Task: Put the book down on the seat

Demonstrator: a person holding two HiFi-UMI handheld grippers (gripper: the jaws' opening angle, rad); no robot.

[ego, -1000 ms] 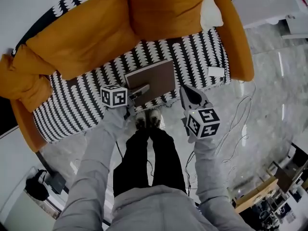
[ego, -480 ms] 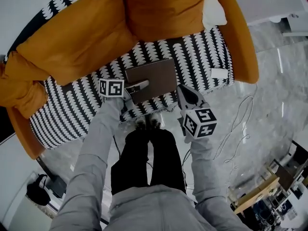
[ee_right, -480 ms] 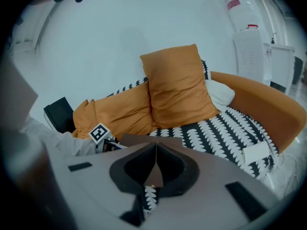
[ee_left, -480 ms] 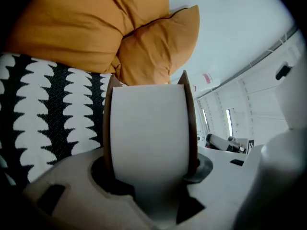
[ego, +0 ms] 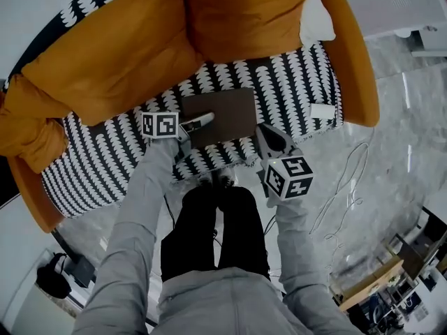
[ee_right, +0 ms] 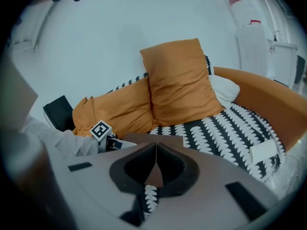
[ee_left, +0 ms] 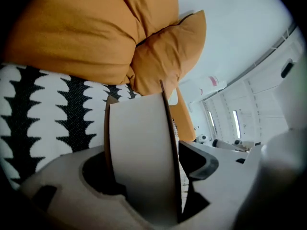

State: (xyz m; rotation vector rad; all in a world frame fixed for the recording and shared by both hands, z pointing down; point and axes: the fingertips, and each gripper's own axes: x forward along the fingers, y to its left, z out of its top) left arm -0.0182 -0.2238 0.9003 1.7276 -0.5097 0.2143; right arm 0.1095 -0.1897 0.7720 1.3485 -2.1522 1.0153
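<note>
Lying flat on the black-and-white patterned seat (ego: 293,89) of the sofa, the brown book (ego: 227,110) is in the middle part of it, in front of the orange back cushions (ego: 105,54). Its near edge is close to the front border of the seat.

The left tool (ego: 199,122) reaches over the near left corner of the book. In the left gripper view the pale page edge of the book stands between the two jaws. These jaws have just been opening, and a dark gap shows between the pads and the covers, so they do not press on the book.

The right tool (ego: 267,135) is just beside the near right corner of the book, above the front border of the seat. Its jaws are together, pad against pad, with nothing between them.

A small white flat thing (ego: 323,110) lies on the seat near the right armrest, well apart from the book. A white pillow (ego: 316,21) sits in the back right corner of the sofa.
</note>
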